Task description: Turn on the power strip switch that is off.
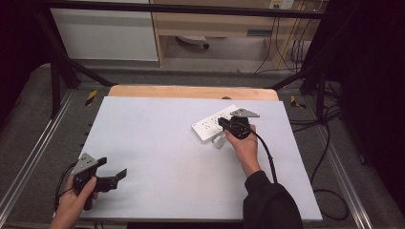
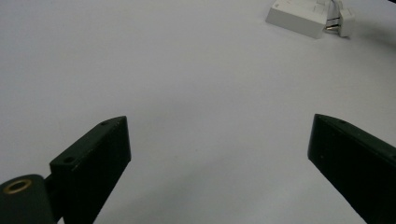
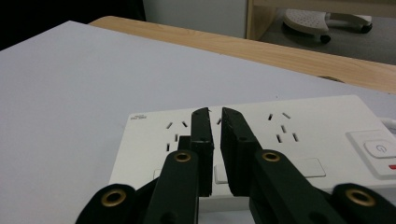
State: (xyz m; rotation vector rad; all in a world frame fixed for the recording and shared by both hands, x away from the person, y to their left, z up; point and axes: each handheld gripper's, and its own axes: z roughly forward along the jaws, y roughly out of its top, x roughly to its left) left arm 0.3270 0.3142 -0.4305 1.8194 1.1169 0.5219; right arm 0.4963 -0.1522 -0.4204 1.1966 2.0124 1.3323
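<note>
Left gripper [image 1: 113,168] sits closest, at the near left corner of the pale table board [image 1: 157,143], its 2 jaws spread wide with nothing between them, pointing across the bare board toward the far right. Well apart from it, on the far right part of the board, lies the white power strip [image 1: 210,125], and the right gripper [image 3: 215,112] hangs directly over it, so the right hand is by far the nearer one. The strip's long axis runs diagonally in the high view, from near-left to far-right, and in the right gripper view it lies crosswise, with the power switch [image 3: 380,147] at the right end. The right gripper's 2 jaws are drawn almost together, leaving just a thin slit that stands across the strip's length, above the socket face between 2 groups of slots; I see nothing clamped in that slit. A small white plug [image 2: 335,21] with metal prongs rests just beside the strip's near long edge, below the right gripper in the high view; whether it touches the strip I cannot tell. Every socket opening that shows is unoccupied. My judgement is that any coming move turns on those jaws sitting above the strip's top face, with the plug lying to the near side of them.
</note>
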